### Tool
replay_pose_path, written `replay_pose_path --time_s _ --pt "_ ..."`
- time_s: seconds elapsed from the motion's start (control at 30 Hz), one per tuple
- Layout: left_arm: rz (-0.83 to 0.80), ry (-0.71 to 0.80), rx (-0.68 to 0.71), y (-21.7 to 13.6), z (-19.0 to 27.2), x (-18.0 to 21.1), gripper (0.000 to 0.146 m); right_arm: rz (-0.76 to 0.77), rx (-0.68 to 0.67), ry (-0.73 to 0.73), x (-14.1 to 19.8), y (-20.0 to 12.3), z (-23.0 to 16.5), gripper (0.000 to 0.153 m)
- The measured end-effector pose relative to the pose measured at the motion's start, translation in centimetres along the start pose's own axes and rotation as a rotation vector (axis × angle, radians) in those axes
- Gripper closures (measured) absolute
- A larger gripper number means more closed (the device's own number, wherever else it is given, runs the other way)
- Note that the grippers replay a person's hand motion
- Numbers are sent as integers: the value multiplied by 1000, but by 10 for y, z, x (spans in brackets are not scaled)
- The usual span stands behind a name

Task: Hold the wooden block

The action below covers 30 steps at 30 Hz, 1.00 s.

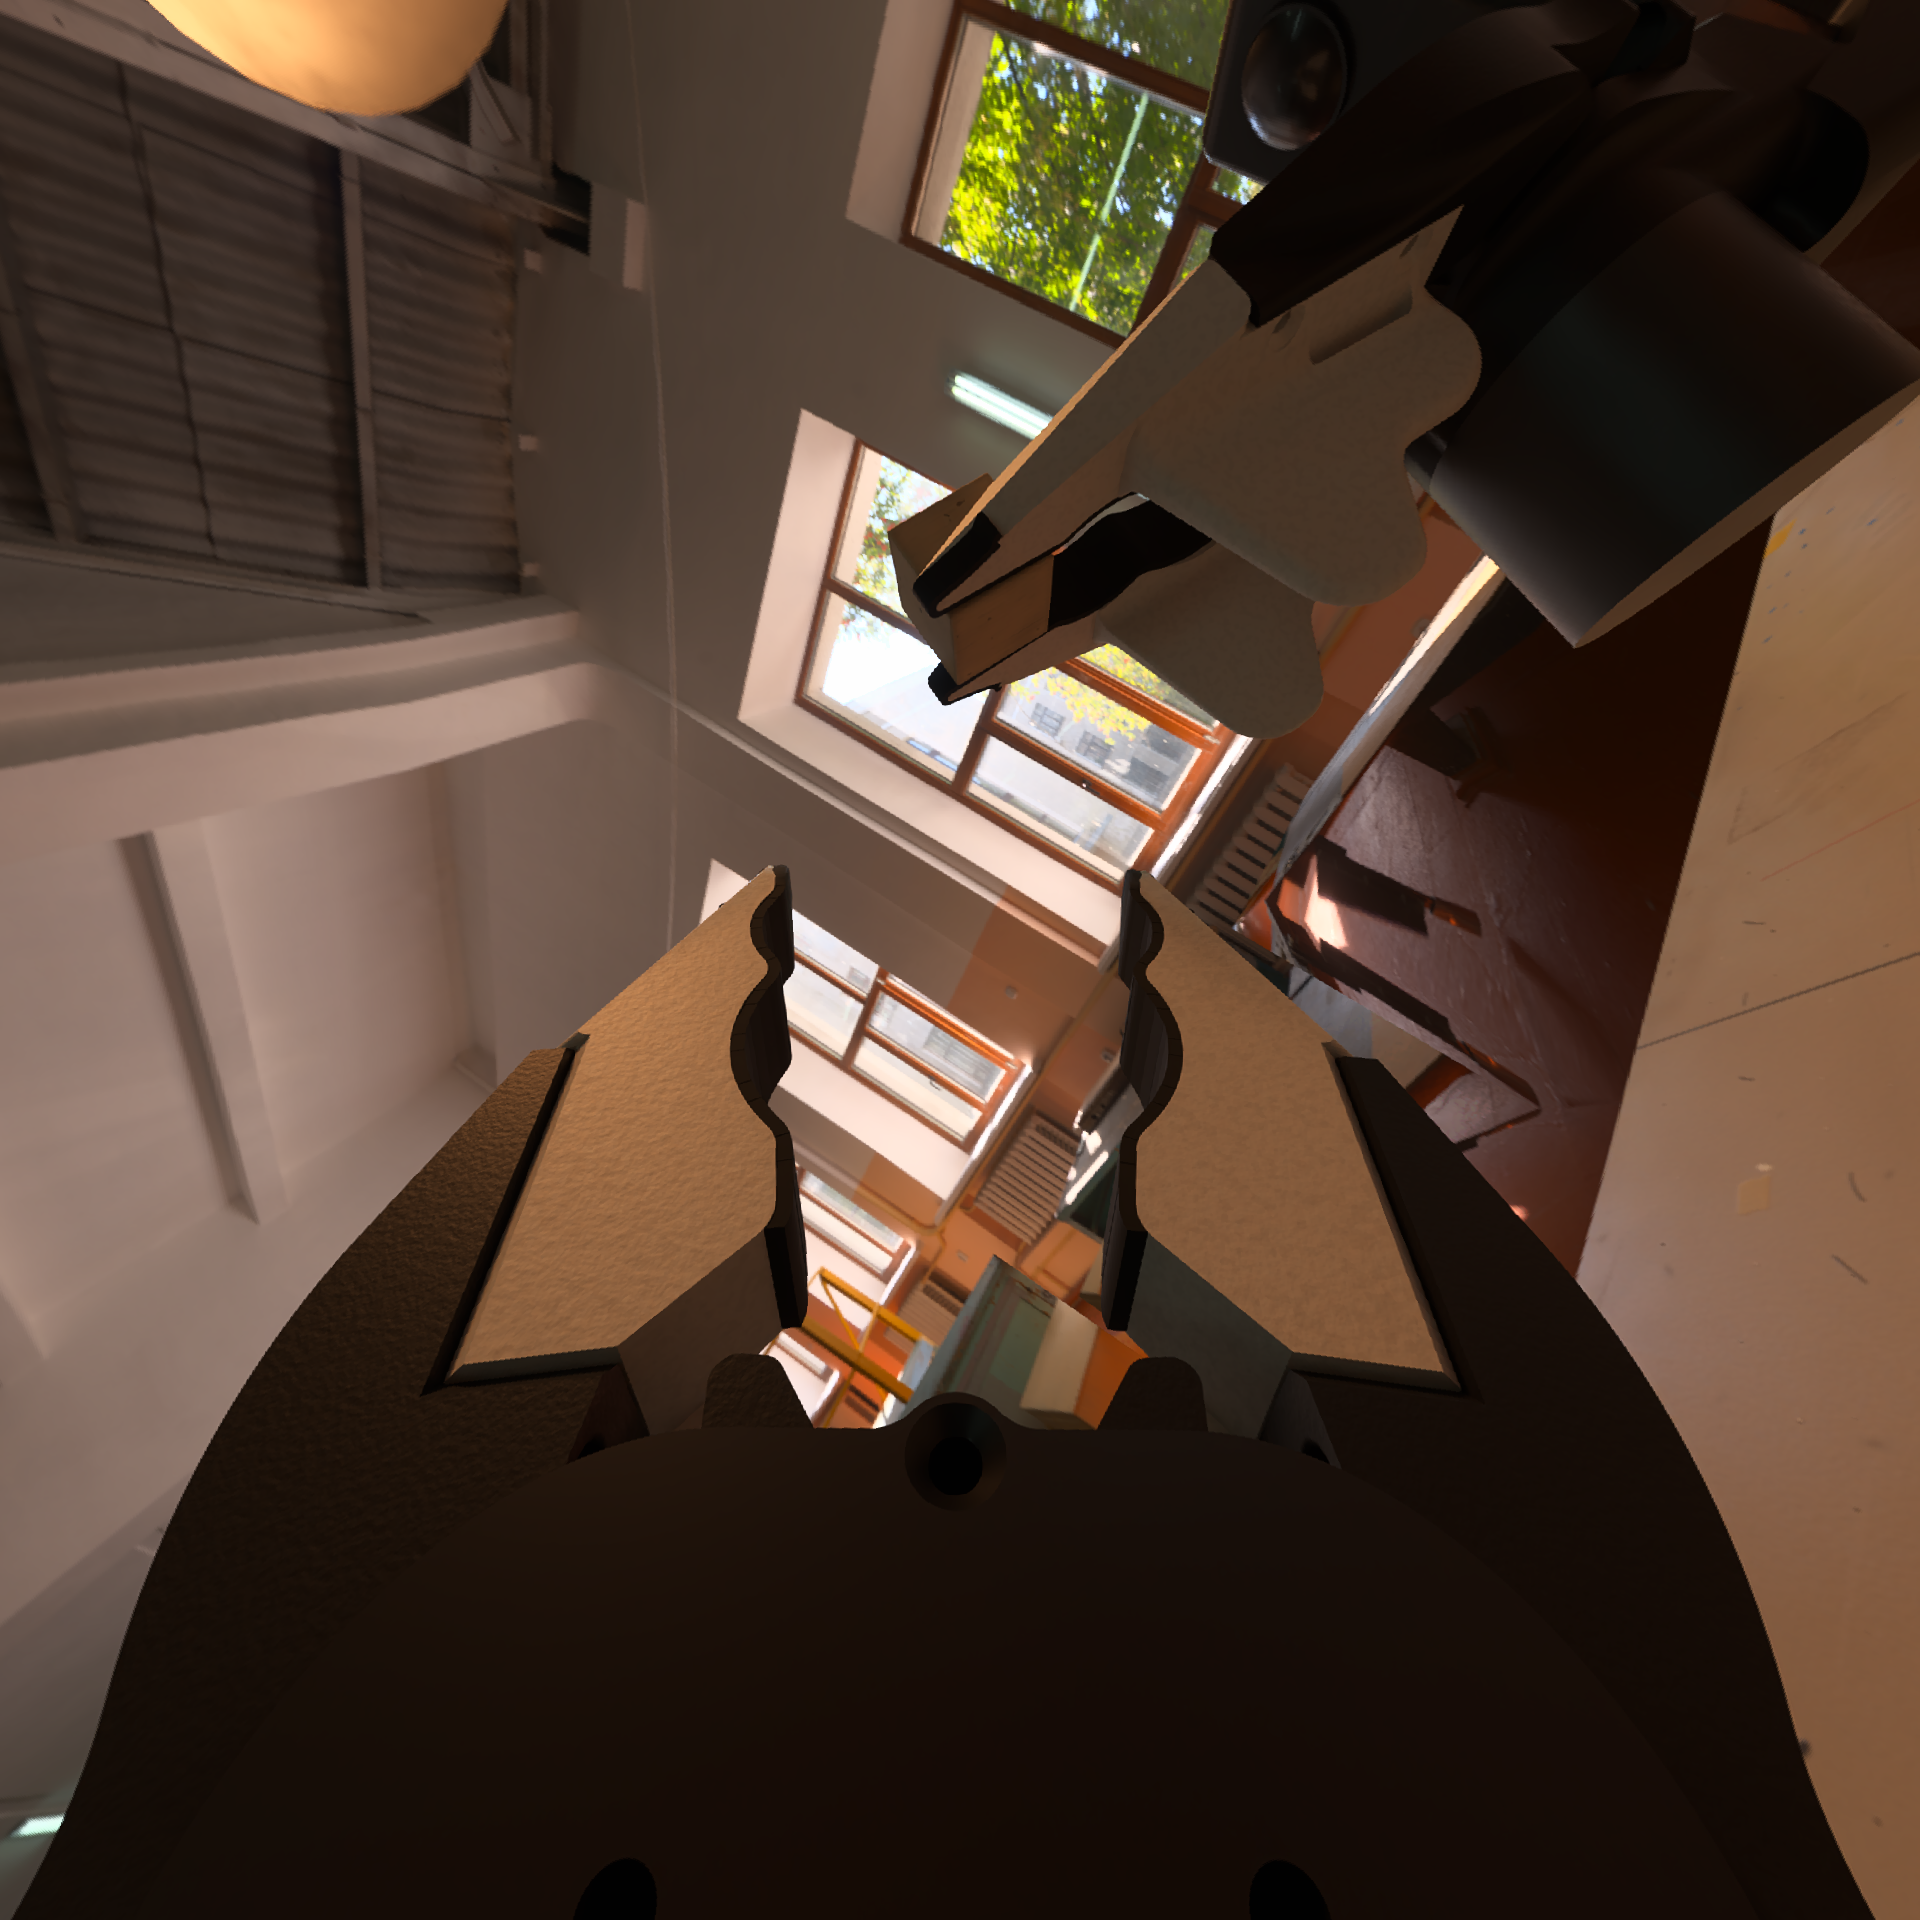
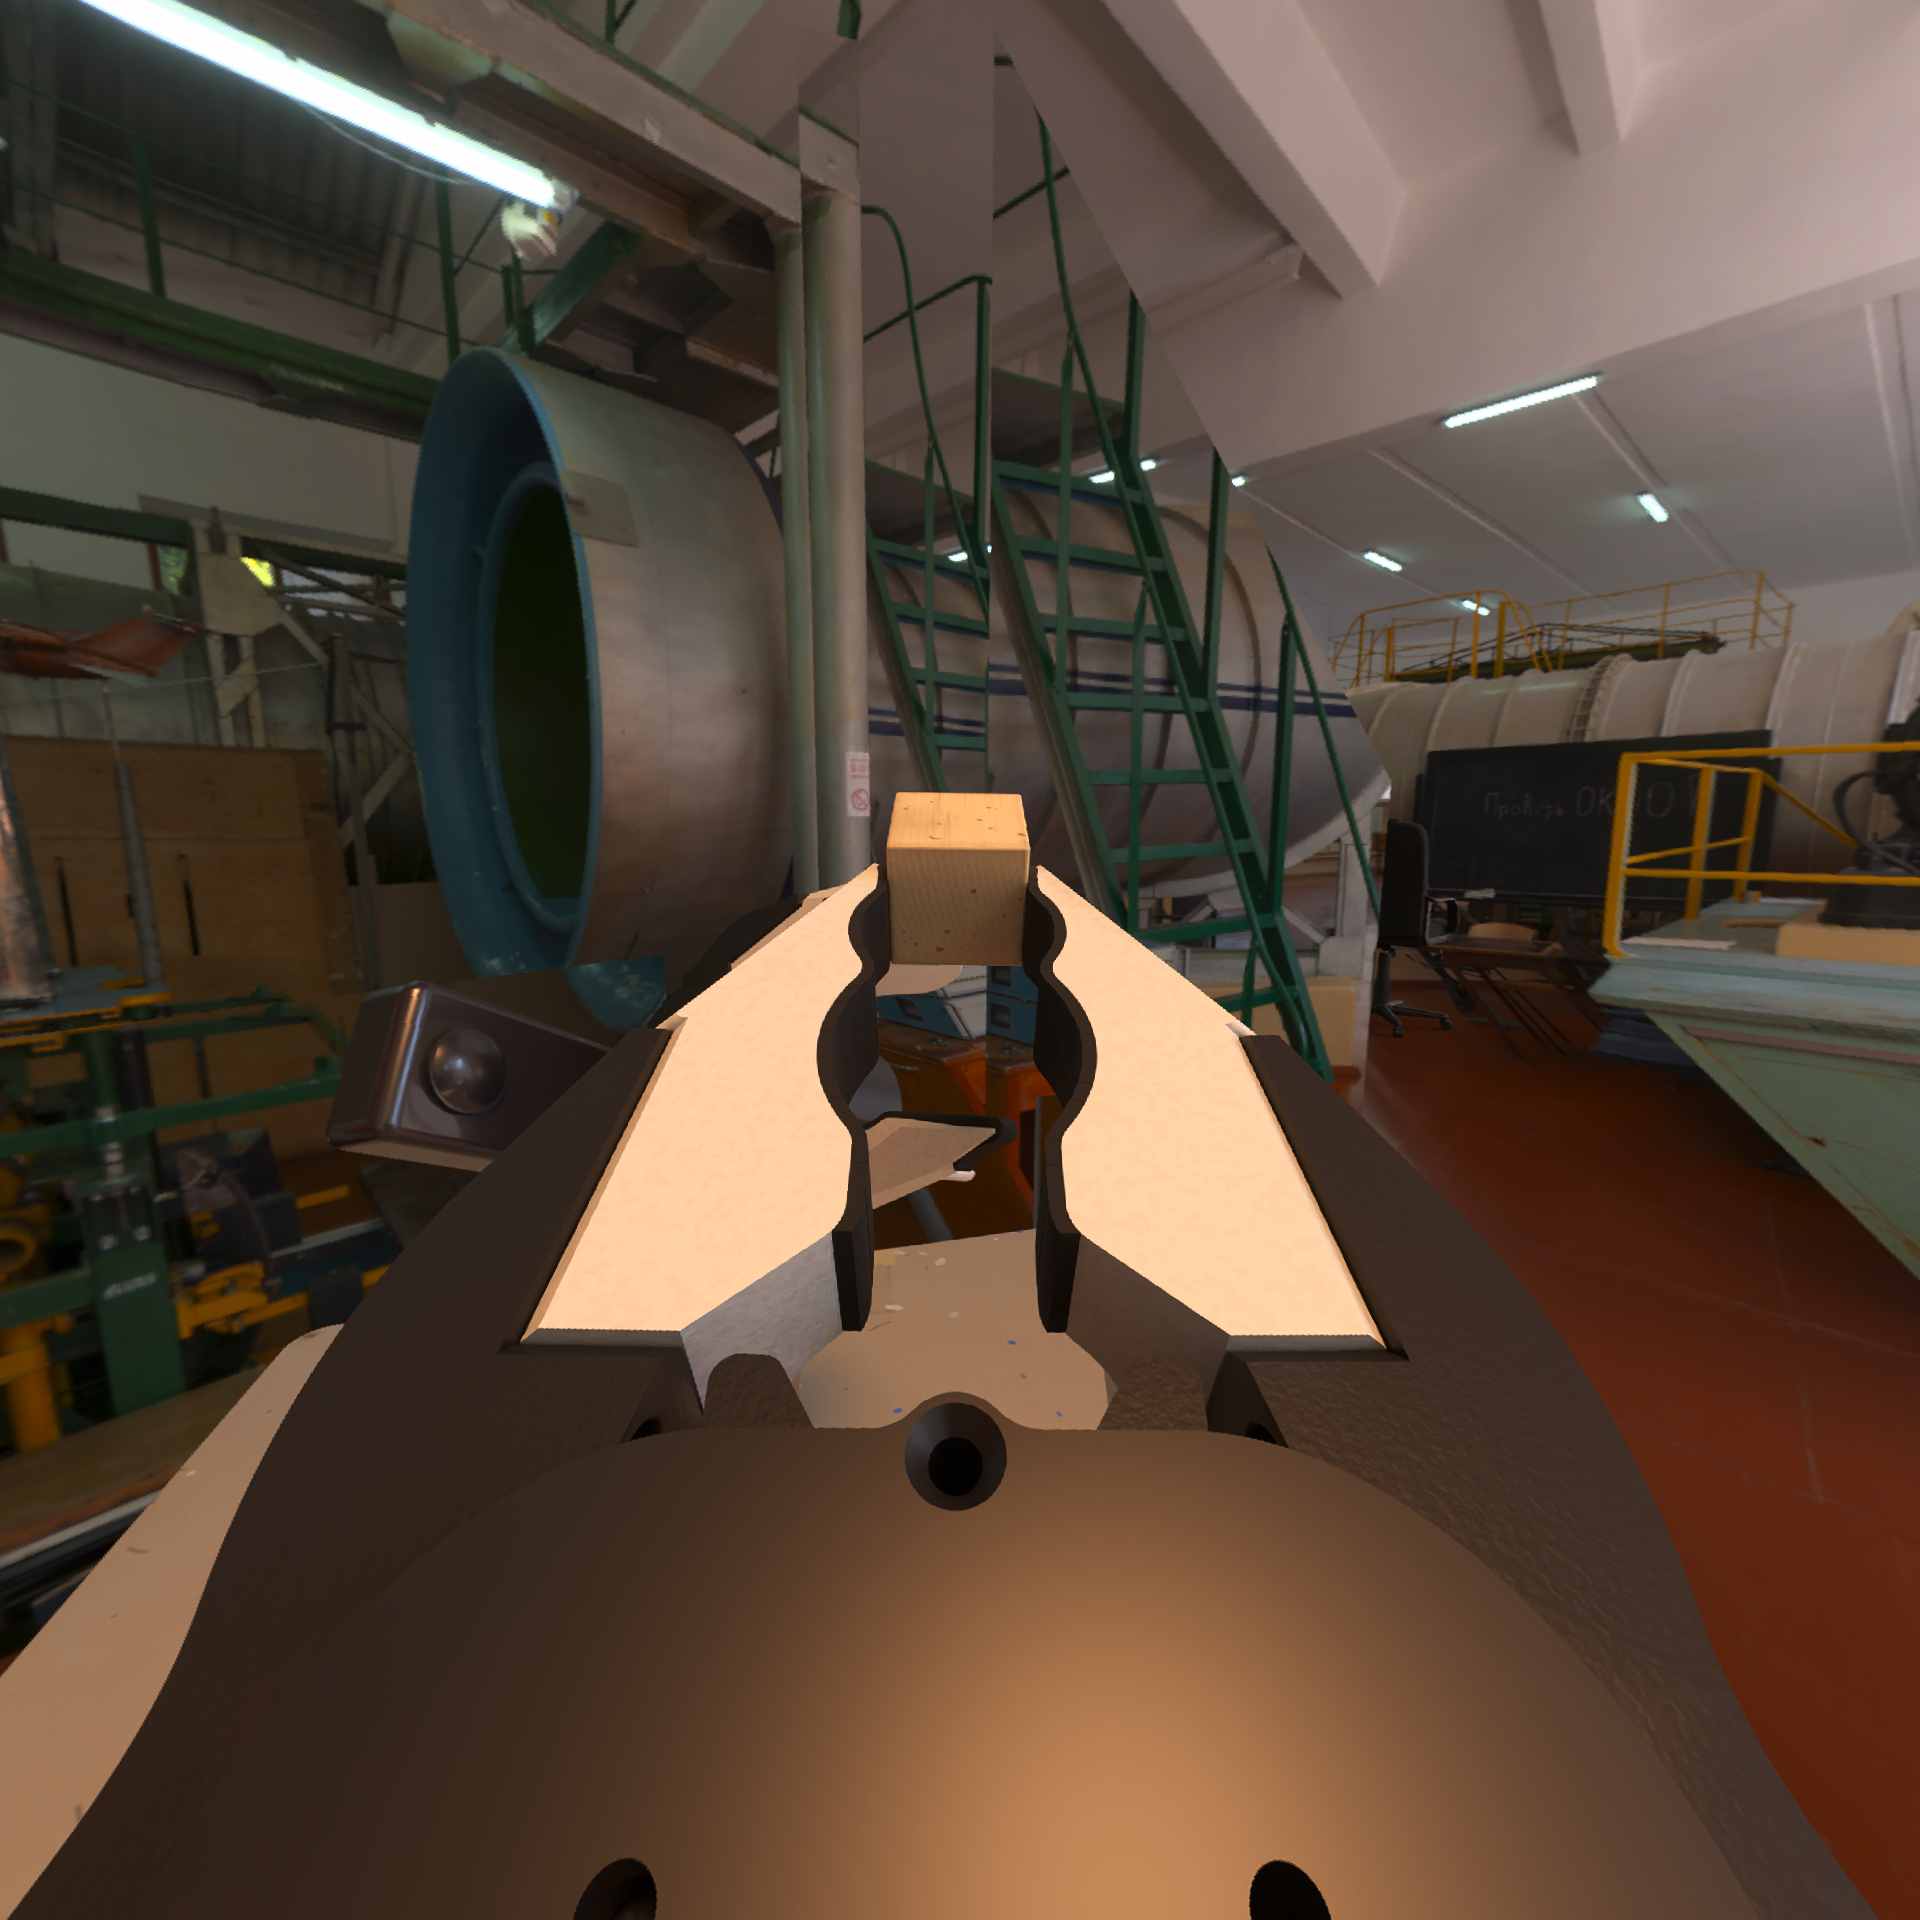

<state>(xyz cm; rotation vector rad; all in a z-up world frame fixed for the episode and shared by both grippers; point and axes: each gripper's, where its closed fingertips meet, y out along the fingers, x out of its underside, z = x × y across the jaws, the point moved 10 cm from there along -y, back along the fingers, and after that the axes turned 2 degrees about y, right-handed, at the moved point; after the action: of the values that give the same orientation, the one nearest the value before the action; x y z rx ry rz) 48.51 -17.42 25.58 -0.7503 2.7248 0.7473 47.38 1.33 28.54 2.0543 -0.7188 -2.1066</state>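
Gripping the block [image 2: 957, 896] at the very tips, the right tool [image 2: 956, 914] has its two fingers pressed on the block's left and right faces, so it's clamped on it. Block sits upright and square, lifted clear: nothing under it but air and the hall beyond. Only the fingertip pads touch it; the scalloped inner part of the fingers is bare.

Below and behind those fingers, in the right wrist view, a pale speckled tabletop [image 2: 966, 1340] shows through the gap, w/ the left tool's camera housing and one finger poking in from the left side.

Left tool [image 1: 956, 904], in its own view, has fingers apart w/ nothing between them, just windows and wall seen through the gap. It's tilted hard, pointing up and away from the work. Farther off, upper right of that view, the right tool is seen from the side w/ the block pinched at its tip, well apart from the left tool.

Progress, as I judge it: grasp made, block off the tabletop, so the hold looks basically done. What's left is keeping it steady. Main risk is the shallow tip grip: a slip or twist could drop it. Left tool seems to have no part in this

Background is a big workshop hall, green stairs, large grey duct
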Motion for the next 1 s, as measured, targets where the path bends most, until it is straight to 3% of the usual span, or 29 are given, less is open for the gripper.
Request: replay_pose_path --time_s 0.17,0.33,0.57,0.73,0.9,1.0 --pt "-65 -80 60 5 -1 -2 83 -26 48 -27 -1 -4 3 128" --pt "-86 -272 136 12 0 -1 83 -78 126 -98 -6 -8 2 128" --pt "-134 -145 127 13 3 3 83 -14 81 112 7 -10 17 128" --pt "-135 -314 207 16 3 10 83 -108 173 -8 3 -11 15 128" --pt "-190 -212 190 17 7 13 83 -191 231 -119 1 -10 11 128" --pt "-159 -357 229 18 6 16 83 -223 264 -184 -2 -9 8 128"
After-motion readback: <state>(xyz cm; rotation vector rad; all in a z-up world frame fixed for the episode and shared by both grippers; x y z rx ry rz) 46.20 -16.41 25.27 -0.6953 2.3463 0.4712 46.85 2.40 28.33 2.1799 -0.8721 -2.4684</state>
